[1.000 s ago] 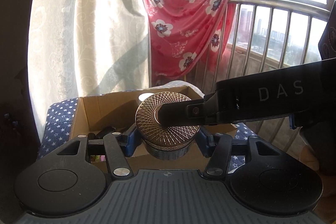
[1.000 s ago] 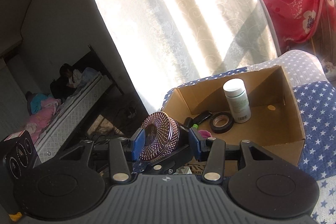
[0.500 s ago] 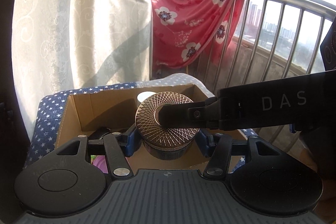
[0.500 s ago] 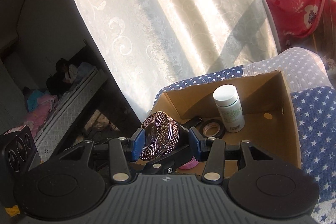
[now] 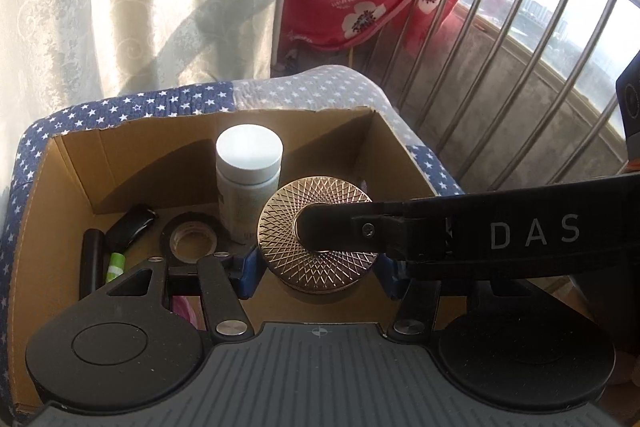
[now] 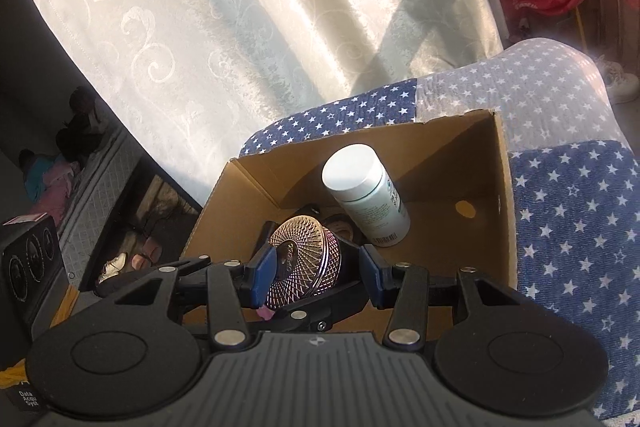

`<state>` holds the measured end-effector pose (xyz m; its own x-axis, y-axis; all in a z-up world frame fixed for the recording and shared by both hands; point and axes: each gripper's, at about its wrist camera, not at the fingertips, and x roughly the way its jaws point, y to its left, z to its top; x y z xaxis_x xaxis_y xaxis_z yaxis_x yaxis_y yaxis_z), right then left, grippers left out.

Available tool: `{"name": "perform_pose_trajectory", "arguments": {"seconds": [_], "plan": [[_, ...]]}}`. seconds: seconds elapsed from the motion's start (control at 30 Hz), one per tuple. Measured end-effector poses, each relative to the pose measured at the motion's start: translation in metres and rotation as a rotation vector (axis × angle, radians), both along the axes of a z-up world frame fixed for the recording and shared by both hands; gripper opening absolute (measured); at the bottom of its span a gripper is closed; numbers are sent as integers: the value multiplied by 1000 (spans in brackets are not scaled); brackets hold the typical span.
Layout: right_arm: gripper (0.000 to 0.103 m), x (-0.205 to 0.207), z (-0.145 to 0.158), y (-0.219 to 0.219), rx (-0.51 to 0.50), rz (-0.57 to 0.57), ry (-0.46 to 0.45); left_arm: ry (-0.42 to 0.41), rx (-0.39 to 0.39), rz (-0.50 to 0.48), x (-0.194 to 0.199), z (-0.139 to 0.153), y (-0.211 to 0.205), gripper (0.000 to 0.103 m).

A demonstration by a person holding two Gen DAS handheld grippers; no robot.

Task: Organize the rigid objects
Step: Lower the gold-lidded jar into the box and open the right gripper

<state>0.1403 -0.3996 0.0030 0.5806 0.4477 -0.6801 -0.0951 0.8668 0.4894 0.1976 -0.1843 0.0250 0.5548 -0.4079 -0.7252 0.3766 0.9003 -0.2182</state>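
Observation:
A round metal tin with a crosshatched gold lid (image 5: 280, 227) hangs over the inside of an open cardboard box (image 5: 60, 207). My left gripper (image 5: 318, 275) is shut on the tin's sides with its blue pads. My right gripper (image 6: 316, 279) is shut on the same tin (image 6: 304, 259), one pad on the lid and one underneath. In the left wrist view its black finger (image 5: 440, 231) lies across the lid. Whether the tin touches the box floor is hidden.
In the box (image 6: 504, 207) stand a white bottle (image 5: 248, 179), a black tape roll (image 5: 192, 237), a black marker (image 5: 90, 263) and small dark items. The box sits on star-patterned cloth (image 6: 568, 211). A curtain (image 5: 140, 7) and a railing (image 5: 520, 27) lie behind.
Both grippers have carried the tin forward and down, from in front of the box to over its inside. The box and its contents now look nearer and are seen from above.

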Motion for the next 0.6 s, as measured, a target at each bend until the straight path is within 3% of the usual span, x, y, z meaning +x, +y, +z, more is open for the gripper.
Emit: {"name": "perform_pose_trajectory", "arguments": {"seconds": [0.33, 0.6], "plan": [[50, 35, -22, -29, -50, 6, 58, 144, 8, 21, 39, -21, -35, 55], [49, 52, -25, -33, -116, 18, 15, 199, 3, 50, 56, -32, -52, 57]]}}
